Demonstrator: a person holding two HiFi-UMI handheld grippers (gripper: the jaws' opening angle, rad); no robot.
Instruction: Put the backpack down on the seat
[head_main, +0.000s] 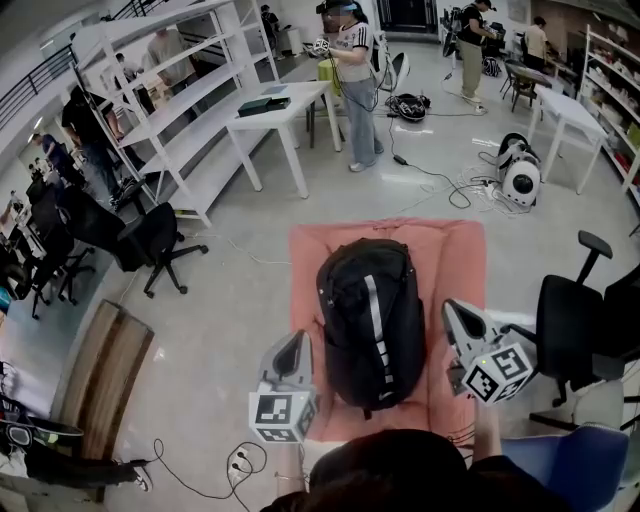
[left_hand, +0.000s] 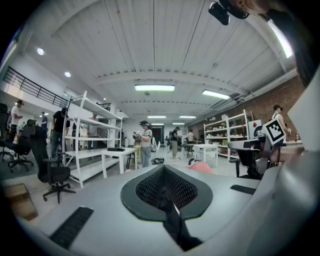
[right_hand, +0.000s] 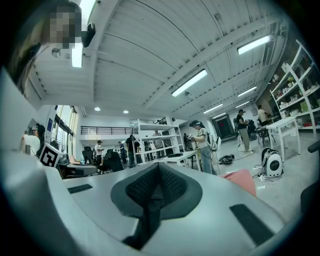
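The pink seat (head_main: 462, 250) spreads out ahead of both grippers and runs between them. The black backpack (head_main: 370, 320) lies flat on it, lengthwise, with its top end farthest from the grippers. A black office chair (head_main: 572, 325) stands off to the outer side of the right gripper (head_main: 455, 308), and a white table (head_main: 285, 105) sits well ahead with a person (head_main: 355, 80) beside it. The left gripper (head_main: 297, 340) hangs just beside the bag's left edge and the right gripper just beside its right edge, so the backpack rests between the two. Both grippers have their jaws pressed together with nothing caught in them, and neither one holds the bag.
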